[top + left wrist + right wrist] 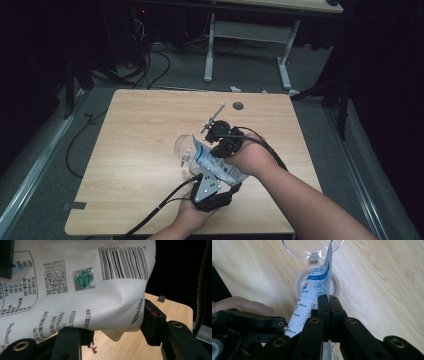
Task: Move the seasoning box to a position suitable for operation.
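You are holding a white printed pouch [220, 167] over the tabletop [135, 130] with both tools, seen from above. Nearest you, your left tool [207, 182] is gripping the pouch's lower end; in the left gripper view the pouch [82, 290], with its barcode and printed text, is bulging between the two black jaws, which are standing partly apart and pressing on its sides. A few dark red specks are lying on the wood just below that tool.

Just beyond it, your right tool [220, 145] is pinching the pouch's upper edge. In the right gripper view its jaws are standing closed together on the thin edge of the pouch [317, 287], which is running forward from the tool [329, 301].

Farther out from the right tool, a clear stemmed glass [184, 148] is lying on its side on the tabletop; its round foot [317, 285] is sitting under the pouch, with the bowl [312, 248] beyond it.
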`<move>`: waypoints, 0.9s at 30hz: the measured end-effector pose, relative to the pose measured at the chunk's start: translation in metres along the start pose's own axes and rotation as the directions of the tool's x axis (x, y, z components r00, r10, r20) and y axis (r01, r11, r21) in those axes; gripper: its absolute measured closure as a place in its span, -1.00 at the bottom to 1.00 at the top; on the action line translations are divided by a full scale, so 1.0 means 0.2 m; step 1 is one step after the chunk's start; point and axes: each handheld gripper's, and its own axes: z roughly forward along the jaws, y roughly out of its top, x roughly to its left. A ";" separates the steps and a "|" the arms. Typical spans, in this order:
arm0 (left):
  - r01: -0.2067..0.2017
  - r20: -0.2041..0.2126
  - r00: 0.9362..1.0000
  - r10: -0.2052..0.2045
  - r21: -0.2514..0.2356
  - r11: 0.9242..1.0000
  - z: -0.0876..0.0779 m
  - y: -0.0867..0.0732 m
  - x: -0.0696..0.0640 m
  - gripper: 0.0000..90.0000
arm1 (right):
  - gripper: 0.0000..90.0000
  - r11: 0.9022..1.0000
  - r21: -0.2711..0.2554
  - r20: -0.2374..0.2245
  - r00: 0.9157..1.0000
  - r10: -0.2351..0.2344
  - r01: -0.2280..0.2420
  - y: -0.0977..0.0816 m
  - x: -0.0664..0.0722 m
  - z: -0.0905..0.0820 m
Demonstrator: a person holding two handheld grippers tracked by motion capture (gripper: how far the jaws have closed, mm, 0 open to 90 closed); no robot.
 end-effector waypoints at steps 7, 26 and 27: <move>0.000 0.001 1.000 0.000 -0.002 1.000 0.00 0.00 0.00 0.15 | 1.00 1.000 0.000 0.000 1.000 0.000 0.000 0.00 0.00 0.00; 0.004 0.001 1.000 -0.004 -0.002 1.000 0.00 0.01 0.00 0.15 | 1.00 1.000 -0.005 0.001 1.000 -0.007 0.007 0.00 0.00 0.00; 0.004 0.001 1.000 -0.004 -0.003 1.000 0.00 0.01 0.00 0.15 | 1.00 1.000 -0.005 0.001 1.000 -0.007 0.007 0.00 0.00 0.00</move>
